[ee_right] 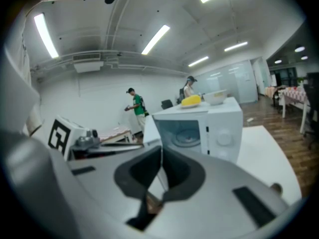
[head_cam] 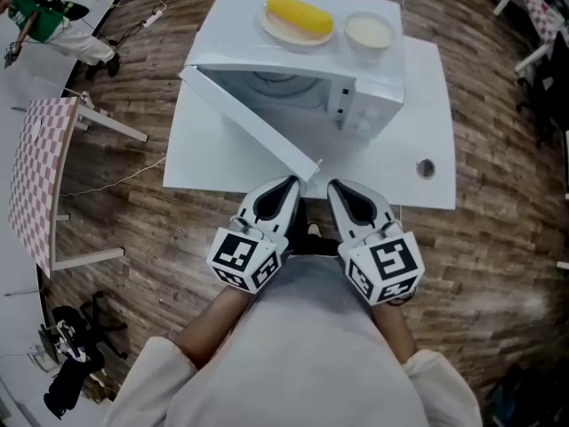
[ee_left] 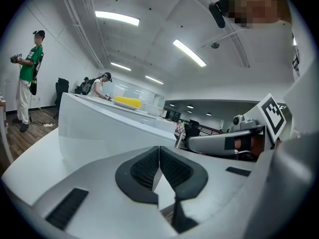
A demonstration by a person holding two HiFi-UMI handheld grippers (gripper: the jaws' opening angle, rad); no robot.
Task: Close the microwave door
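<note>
A white microwave (head_cam: 356,92) stands on a white table (head_cam: 209,154), and its door (head_cam: 253,123) is swung open toward me and to the left. In the right gripper view, the microwave (ee_right: 219,128) shows its open cavity with the turntable inside. Both grippers hang side by side just off the table's near edge. My left gripper (head_cam: 290,183) is shut and empty, with its tip close to the door's free corner. In its own view the door (ee_left: 99,128) fills the space ahead of the shut left gripper (ee_left: 159,156). My right gripper (head_cam: 336,186) (ee_right: 160,158) is also shut and holds nothing.
On top of the microwave sit a plate with a yellow corn cob (head_cam: 300,16) and a white bowl (head_cam: 368,31). A small round object (head_cam: 425,167) lies on the table's right side. A chequered table (head_cam: 36,176) stands at left. A person in green (head_cam: 40,20) stands far left.
</note>
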